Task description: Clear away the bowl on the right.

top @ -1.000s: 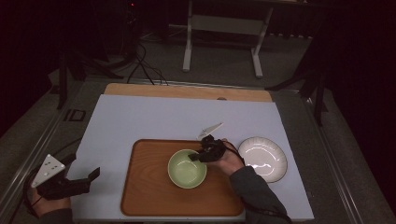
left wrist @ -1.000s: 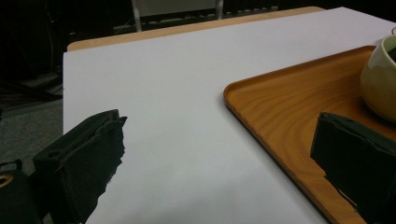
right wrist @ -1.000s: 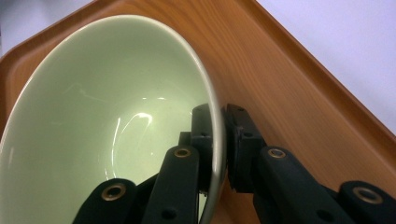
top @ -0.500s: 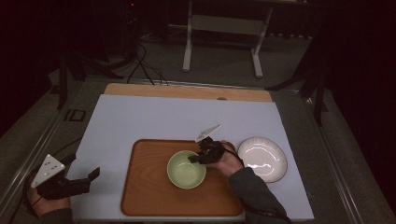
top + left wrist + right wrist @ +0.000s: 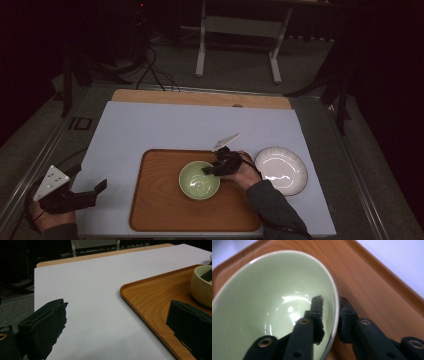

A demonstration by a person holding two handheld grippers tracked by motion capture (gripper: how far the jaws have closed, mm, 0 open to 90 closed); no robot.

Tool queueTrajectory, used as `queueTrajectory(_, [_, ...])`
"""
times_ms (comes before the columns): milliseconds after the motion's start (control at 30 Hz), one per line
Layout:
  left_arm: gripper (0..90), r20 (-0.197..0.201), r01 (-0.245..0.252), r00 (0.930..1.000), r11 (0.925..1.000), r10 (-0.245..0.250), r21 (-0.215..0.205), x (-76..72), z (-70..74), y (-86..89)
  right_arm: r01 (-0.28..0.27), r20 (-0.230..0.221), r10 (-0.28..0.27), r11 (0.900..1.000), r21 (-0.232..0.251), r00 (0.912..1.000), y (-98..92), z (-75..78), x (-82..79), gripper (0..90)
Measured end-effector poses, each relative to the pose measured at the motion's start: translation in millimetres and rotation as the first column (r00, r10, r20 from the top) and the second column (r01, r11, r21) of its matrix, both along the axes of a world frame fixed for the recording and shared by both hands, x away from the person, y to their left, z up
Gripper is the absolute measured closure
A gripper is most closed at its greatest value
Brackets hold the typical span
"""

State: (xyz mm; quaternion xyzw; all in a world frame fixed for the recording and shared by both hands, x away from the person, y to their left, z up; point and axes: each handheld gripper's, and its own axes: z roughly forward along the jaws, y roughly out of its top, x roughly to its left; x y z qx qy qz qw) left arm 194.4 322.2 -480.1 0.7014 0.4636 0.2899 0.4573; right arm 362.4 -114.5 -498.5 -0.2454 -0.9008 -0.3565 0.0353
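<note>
Bowl [image 5: 199,180] on tray [image 5: 160,210] (mid-table), plate [image 5: 281,170] just right, off the tray.

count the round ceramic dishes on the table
2: a pale green ceramic bowl on the wooden tray, and a white round plate on the table right of the tray.

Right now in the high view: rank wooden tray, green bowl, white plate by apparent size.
1. Wooden tray, clearly the largest.
2. White plate.
3. Green bowl, a little smaller across than the plate; they sit at similar depth, so the ranking holds.
</note>
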Motion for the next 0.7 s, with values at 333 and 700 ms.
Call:
queueTrajectory(333, [2.7,-0.001,0.000,1.0000,1.0000,0.000,0.000,-0.1,0.0,-0.2,0.022,0.038,-0.024,0.998,0.054,0.9990,-14.8,23.3,-1.6,63.5])
queueTrajectory(700, [2.7,-0.003,0.000,1.0000,1.0000,0.000,0.004,-0.1,0.0,-0.3,0.065,0.059,-0.070,0.994,0.084,0.9958,-40.3,32.7,-3.7,52.4])
